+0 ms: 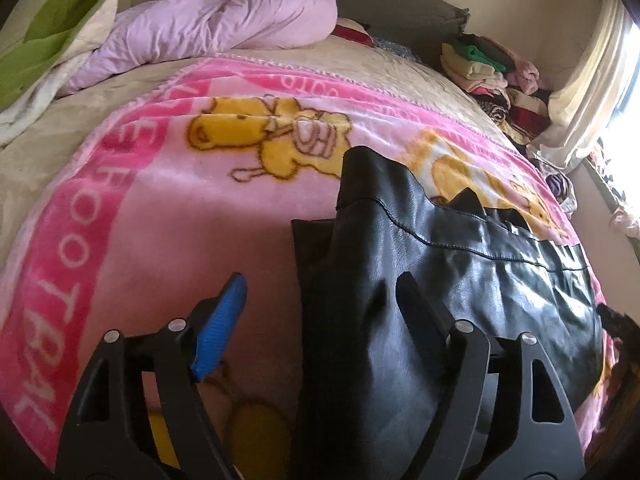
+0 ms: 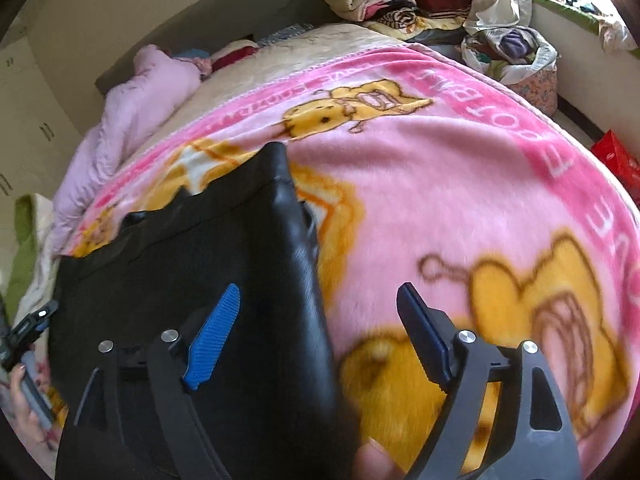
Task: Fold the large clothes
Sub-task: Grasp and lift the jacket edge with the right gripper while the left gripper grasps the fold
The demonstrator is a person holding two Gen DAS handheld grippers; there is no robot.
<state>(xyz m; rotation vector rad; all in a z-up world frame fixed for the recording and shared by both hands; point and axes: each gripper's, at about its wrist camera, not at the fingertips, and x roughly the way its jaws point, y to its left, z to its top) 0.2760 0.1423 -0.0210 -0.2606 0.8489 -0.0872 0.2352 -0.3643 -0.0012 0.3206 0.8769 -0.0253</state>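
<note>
A black leather garment [image 1: 460, 280] lies spread on a pink cartoon blanket [image 1: 160, 208] that covers the bed. My left gripper [image 1: 320, 280] is open over the garment's left edge: its blue pad [image 1: 224, 320] is above the blanket and its other finger above the leather. My right gripper [image 2: 320, 290] is open over the garment's [image 2: 180, 264] right edge, with its blue pad [image 2: 216, 336] above the leather and the dark finger above the blanket [image 2: 460, 184]. Neither grips the cloth. The left gripper [image 2: 36, 320] and the hand holding it show at the right wrist view's left edge.
A lilac quilt [image 1: 208, 12] and a green-and-white cushion [image 1: 52, 40] lie at the bed's head. Stacked folded clothes [image 1: 492, 68] sit at the far corner by a curtain [image 1: 592, 64]. A basket of clothes [image 2: 516, 56] and a red bag [image 2: 616, 160] stand beside the bed.
</note>
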